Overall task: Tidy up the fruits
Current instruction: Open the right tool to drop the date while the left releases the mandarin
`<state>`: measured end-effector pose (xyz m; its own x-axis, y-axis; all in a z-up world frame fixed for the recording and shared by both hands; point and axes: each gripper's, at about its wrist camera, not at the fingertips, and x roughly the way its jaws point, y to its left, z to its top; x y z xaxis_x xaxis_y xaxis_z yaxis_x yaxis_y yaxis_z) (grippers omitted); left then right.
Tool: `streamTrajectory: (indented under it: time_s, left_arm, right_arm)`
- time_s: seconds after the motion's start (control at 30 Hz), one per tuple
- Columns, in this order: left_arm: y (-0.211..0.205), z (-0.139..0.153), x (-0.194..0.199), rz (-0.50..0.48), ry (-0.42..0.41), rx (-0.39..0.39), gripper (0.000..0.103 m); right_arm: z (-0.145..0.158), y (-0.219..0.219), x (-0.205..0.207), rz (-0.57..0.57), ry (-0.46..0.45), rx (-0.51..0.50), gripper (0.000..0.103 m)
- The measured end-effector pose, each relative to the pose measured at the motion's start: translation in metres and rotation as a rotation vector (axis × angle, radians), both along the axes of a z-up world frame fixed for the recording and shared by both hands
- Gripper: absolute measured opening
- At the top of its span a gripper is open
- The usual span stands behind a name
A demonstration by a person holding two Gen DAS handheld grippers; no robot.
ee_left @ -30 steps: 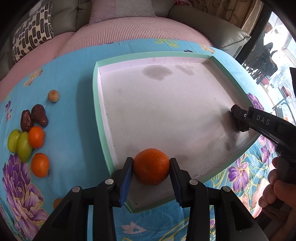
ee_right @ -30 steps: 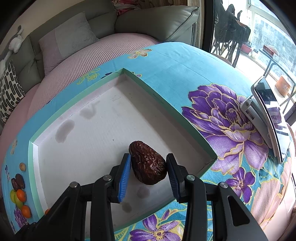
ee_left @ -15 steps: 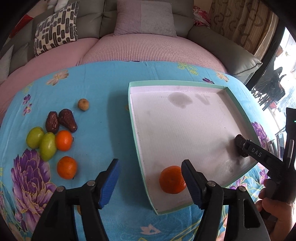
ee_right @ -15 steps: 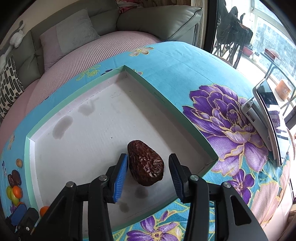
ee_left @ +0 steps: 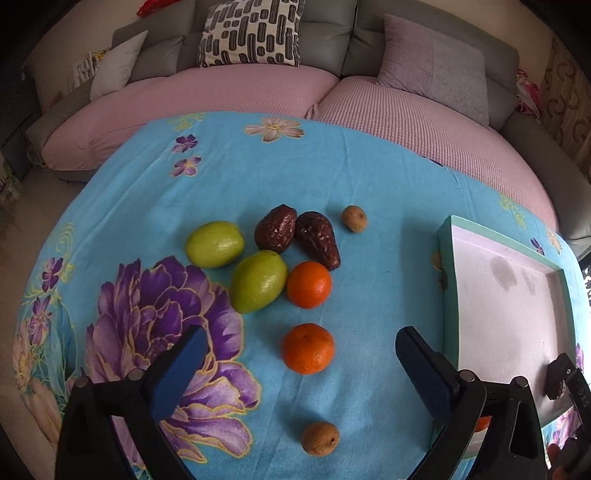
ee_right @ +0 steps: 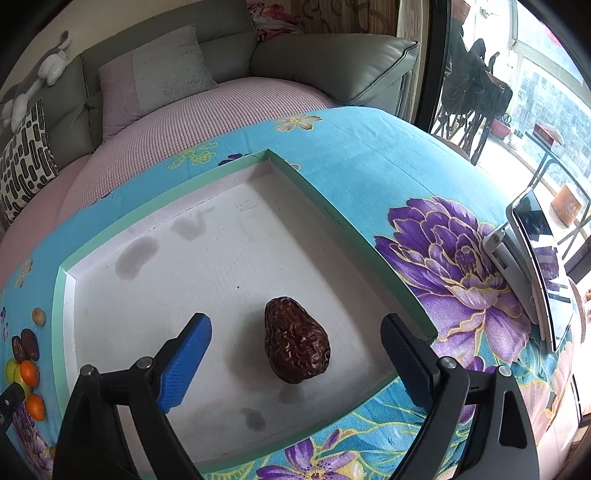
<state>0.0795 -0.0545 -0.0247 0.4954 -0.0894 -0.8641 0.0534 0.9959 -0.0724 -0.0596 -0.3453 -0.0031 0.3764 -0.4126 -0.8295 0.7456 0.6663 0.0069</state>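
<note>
In the left wrist view my left gripper (ee_left: 299, 369) is open and empty above the blue cloth, with an orange (ee_left: 308, 348) between its fingers. Beyond it lie another orange (ee_left: 309, 284), two green fruits (ee_left: 259, 281), two dark dates (ee_left: 317, 239) and a small brown fruit (ee_left: 354, 218); another brown fruit (ee_left: 320, 438) lies nearer. The green-rimmed white tray (ee_left: 448, 280) is at the right. In the right wrist view my right gripper (ee_right: 295, 358) is open over the tray (ee_right: 177, 192), and a dark date (ee_right: 295, 339) lies on the tray floor between its fingers.
A pink and grey sofa with cushions (ee_left: 251, 33) curves behind the table. A phone on a stand (ee_right: 532, 266) sits at the table's right edge. The loose fruit pile also shows at the far left of the right wrist view (ee_right: 26, 369).
My left gripper let go of the orange in the tray, opened, and swung left over the loose fruit. My right gripper opened wide and the date now lies free on the tray.
</note>
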Motion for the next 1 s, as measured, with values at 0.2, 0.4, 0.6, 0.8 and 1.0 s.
streamTrajectory:
  time_s: [0.2,0.4,0.6,0.8,1.0]
  left_arm:
    - [0.039,0.004,0.011,0.091,-0.039,0.035,0.103]
    - [0.073,0.013,0.020,0.162,-0.084,0.050,0.103]
    - [0.099,0.021,0.021,0.216,-0.108,0.019,0.103]
    - [0.103,0.022,0.023,0.174,-0.117,0.050,0.103]
    - [0.113,0.021,0.025,0.191,-0.141,0.010,0.103]
  right_arm:
    - [0.014,0.026,0.011,0.102,-0.082,-0.043,0.094]
    - [0.027,0.067,0.034,0.292,-0.137,-0.040,0.094]
    - [0.032,0.119,0.054,0.490,-0.176,-0.009,0.094]
    - [0.034,0.168,0.069,0.639,-0.190,0.028,0.094]
    - [0.026,0.202,0.080,0.728,-0.158,0.027,0.094]
